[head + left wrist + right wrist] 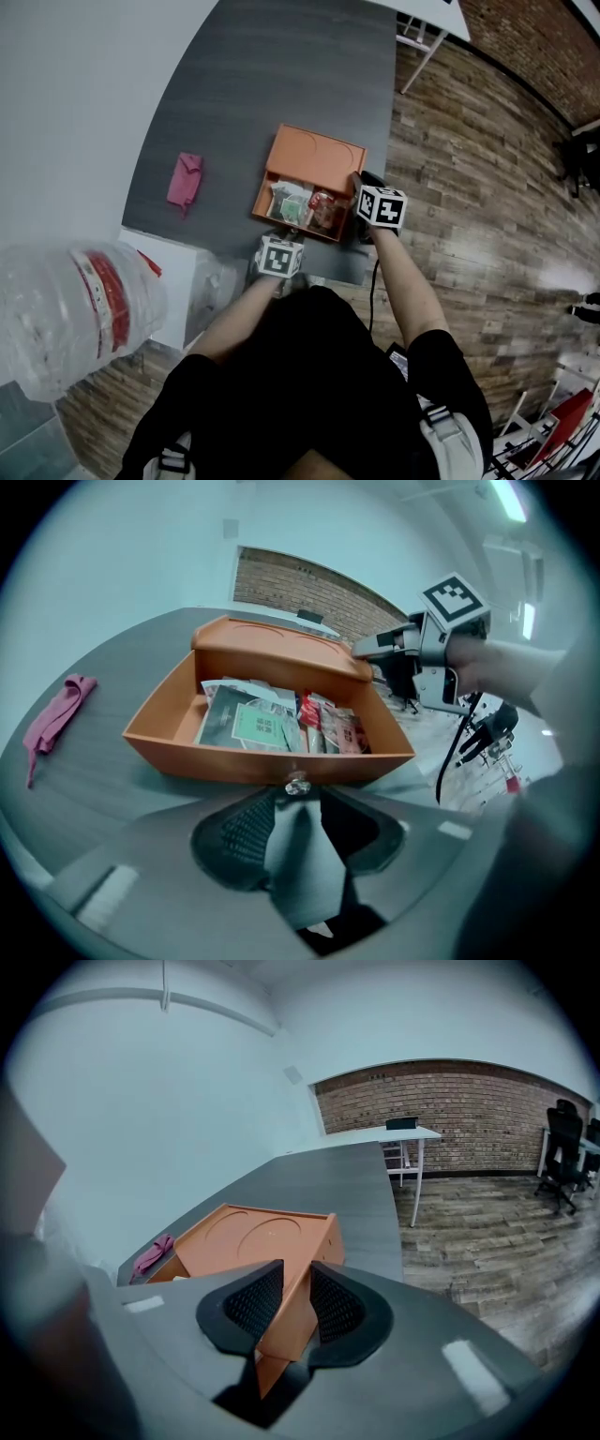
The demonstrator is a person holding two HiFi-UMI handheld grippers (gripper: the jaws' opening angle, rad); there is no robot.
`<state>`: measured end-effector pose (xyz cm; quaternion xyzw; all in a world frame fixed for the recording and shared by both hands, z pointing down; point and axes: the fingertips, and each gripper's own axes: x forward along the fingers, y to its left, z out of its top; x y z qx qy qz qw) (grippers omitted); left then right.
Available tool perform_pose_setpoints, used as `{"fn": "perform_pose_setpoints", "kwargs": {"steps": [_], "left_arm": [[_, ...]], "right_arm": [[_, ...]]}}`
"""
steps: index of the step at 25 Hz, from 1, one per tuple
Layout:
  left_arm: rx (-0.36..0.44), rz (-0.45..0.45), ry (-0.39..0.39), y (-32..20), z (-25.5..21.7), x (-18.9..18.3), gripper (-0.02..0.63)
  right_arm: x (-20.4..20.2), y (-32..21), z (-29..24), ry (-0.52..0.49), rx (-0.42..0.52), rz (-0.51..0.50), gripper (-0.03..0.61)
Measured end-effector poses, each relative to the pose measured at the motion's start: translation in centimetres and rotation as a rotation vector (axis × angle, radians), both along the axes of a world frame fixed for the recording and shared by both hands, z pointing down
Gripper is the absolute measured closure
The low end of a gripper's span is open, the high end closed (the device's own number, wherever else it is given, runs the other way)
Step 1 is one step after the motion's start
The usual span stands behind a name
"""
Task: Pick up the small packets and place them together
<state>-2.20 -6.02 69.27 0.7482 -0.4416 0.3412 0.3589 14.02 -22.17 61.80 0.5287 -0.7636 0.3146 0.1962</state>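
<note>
Grey table (281,84), wood floor (469,141), brick wall (450,1101); the packets (298,206) lie in the box (314,155), print seemingly too small to read. The left gripper (296,799) gapes before its knob (298,785); the right gripper (292,1281) clamps its side.

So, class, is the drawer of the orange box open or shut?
Open. The drawer stands pulled out from the orange box, and the packets inside it lie in plain view from above.

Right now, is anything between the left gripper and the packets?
Yes. The front wall of the box, with its knob, stands between the open left gripper and the packets. The box is open on top, so nothing visible blocks them from above.
</note>
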Motion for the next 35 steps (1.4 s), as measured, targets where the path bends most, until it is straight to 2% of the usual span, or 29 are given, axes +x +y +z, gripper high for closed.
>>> {"fn": "perform_pose_setpoints", "kwargs": {"steps": [5, 9, 12, 16, 19, 22, 27, 31, 35], "left_arm": [[0.036, 0.016, 0.030, -0.6, -2.6, -0.1, 0.456], [0.109, 0.002, 0.076, -1.9, -5.3, -1.0, 0.460], [0.174, -0.001, 0.112, -3.0, -7.3, -1.4, 0.493], [0.302, 0.032, 0.185, -4.6, -10.0, -1.6, 0.546], [0.374, 0.062, 0.218, -4.9, -11.0, -2.0, 0.585], [0.422, 0.087, 0.262, -5.8, -11.9, -1.8, 0.614], [0.424, 0.191, 0.307, -7.1, -11.4, 0.4, 0.614], [0.402, 0.288, 0.288, -7.2, -10.6, 2.1, 0.614], [0.327, 0.430, 0.248, -7.5, -9.4, 3.7, 0.614]], "right_arm": [[0.3, -0.2, -0.1, 0.000, 0.018, 0.012, 0.482], [0.6, 0.2, -1.9, 0.010, 0.136, 0.012, 0.465], [1.0, 1.2, -4.5, -0.030, 0.224, 0.013, 0.467], [1.2, 2.9, -7.8, -0.091, 0.325, -0.003, 0.491], [1.1, 4.5, -9.4, -0.122, 0.369, -0.036, 0.502], [1.5, 6.0, -10.8, -0.160, 0.400, -0.018, 0.512], [2.3, 8.2, -11.1, -0.183, 0.410, 0.020, 0.526], [2.5, 10.1, -10.0, -0.171, 0.379, 0.011, 0.528], [3.2, 11.3, -9.3, -0.173, 0.352, 0.024, 0.535]]}}
